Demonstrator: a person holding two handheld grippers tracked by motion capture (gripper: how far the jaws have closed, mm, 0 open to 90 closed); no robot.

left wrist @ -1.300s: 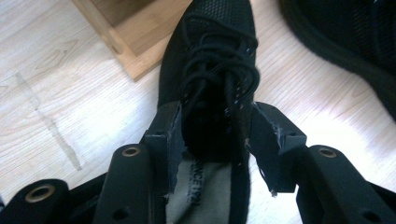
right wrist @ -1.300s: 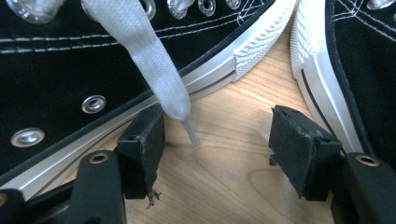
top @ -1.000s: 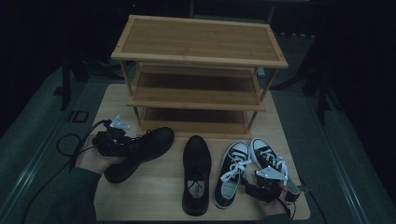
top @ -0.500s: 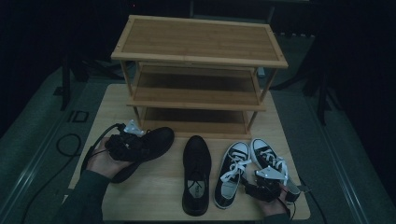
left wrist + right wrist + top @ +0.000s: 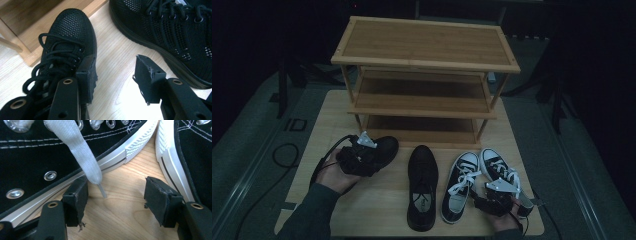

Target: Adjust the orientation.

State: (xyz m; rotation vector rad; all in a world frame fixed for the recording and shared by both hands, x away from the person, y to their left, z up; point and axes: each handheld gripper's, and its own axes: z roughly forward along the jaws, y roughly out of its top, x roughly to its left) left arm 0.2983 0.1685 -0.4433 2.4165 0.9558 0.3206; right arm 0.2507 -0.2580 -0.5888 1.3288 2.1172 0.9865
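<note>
On my left, the black mesh lace-up shoe (image 5: 379, 150) lies on the pale wooden table (image 5: 377, 200) just before the three-tier bamboo shoe rack (image 5: 424, 80); I judge it light and soft, best pinched at the collar or tongue, and my left gripper (image 5: 113, 75) stands with jaws spread, its left pad against the shoe's laced side, nothing held. Its mate, the second black mesh shoe (image 5: 422, 185), lies in the middle. On my right, the pair of black canvas sneakers with white laces and rubber soles (image 5: 484, 177) lies near the edge, firmer at the sole, and my right gripper (image 5: 116, 195) sits open over bare wood between them, a white lace (image 5: 80, 152) draped on its left pad.
</note>
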